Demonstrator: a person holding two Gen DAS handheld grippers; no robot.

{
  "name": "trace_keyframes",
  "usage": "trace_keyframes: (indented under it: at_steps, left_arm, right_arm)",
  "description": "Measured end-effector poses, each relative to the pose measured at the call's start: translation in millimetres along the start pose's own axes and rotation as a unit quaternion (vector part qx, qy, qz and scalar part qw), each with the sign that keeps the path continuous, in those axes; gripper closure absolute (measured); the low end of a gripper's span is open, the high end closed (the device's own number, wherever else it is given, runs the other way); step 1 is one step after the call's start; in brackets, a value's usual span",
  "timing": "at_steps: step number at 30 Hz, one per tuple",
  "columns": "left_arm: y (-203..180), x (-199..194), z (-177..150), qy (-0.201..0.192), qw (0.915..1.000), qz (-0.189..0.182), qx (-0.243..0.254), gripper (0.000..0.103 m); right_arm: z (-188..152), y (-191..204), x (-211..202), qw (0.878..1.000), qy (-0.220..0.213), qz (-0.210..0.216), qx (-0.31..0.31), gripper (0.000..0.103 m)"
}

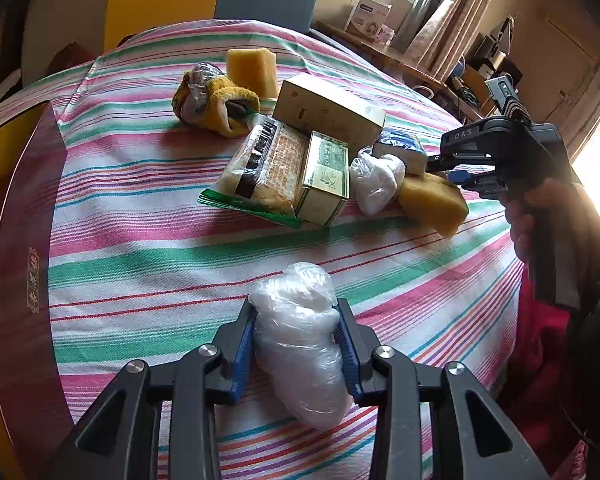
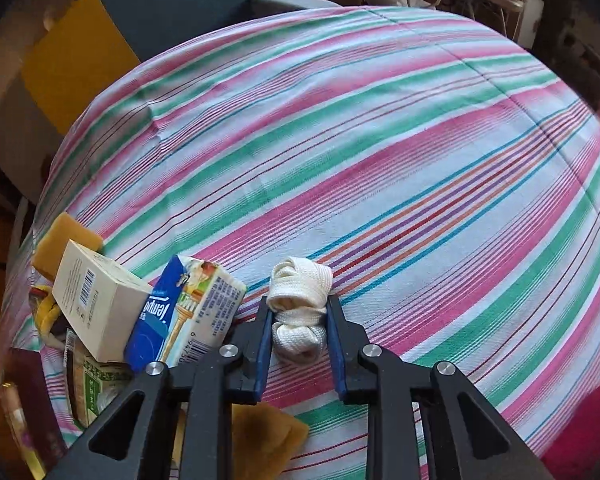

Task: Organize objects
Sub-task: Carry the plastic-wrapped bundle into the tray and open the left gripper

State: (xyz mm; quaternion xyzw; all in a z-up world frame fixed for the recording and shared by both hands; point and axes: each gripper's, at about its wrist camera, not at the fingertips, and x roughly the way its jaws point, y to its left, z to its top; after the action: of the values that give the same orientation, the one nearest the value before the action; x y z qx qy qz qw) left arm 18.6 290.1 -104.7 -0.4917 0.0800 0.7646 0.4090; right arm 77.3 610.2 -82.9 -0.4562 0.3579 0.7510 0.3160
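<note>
Two grips are on: the left tongs (image 1: 298, 344) pinch a plastic-wrapped white bundle (image 1: 300, 336) above the striped tabletop (image 1: 160, 248), while the right tongs (image 2: 298, 320) clamp a rolled white cloth (image 2: 300, 304) beside the clutter pile. Sorting's underway, I'd say; next, carry each to its place.

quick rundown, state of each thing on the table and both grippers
left gripper: shut on plastic-wrapped white bundle
right gripper: shut on white rolled cloth
tissue pack: tilted, leaning on cream box
green box: lying flat
yellow sponge: standing apart
</note>
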Motion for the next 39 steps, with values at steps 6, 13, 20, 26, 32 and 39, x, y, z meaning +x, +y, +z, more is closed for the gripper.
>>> trace_keyframes:
  at_steps: [6, 13, 20, 26, 32, 39]
  left_arm:
    - [0.3, -0.5, 0.3, 0.000, 1.0000, 0.001, 0.002, 0.066]
    - [-0.2, -0.9, -0.3, -0.001, 0.9999, 0.006, 0.008, 0.066]
    - [-1.6, -0.9, 1.2, -0.001, 0.9998, 0.012, 0.018, 0.069]
    - [-3.5, -2.5, 2.5, -0.002, 0.9995, 0.021, 0.025, 0.070]
    - [-6.7, -44.7, 10.5, -0.051, 0.9976, 0.025, 0.039, 0.070]
    - [41.2, -114.2, 9.5, -0.096, 0.9942, 0.047, -0.006, 0.070]
  right_arm:
    - [-1.3, 1.4, 1.7, 1.000, -0.001, -0.003, -0.006, 0.078]
    - [-3.9, 6.4, 0.0, 0.999, -0.005, -0.028, -0.041, 0.078]
    - [-5.2, 11.2, 1.0, 0.997, -0.012, -0.047, -0.066, 0.077]
    - [-10.2, 19.9, 1.5, 0.995, -0.018, -0.059, -0.081, 0.077]
    - [-8.3, 28.8, 8.7, 0.993, -0.025, -0.066, -0.093, 0.077]
    - [-10.9, 30.4, 6.8, 0.991, -0.030, -0.074, -0.103, 0.077]
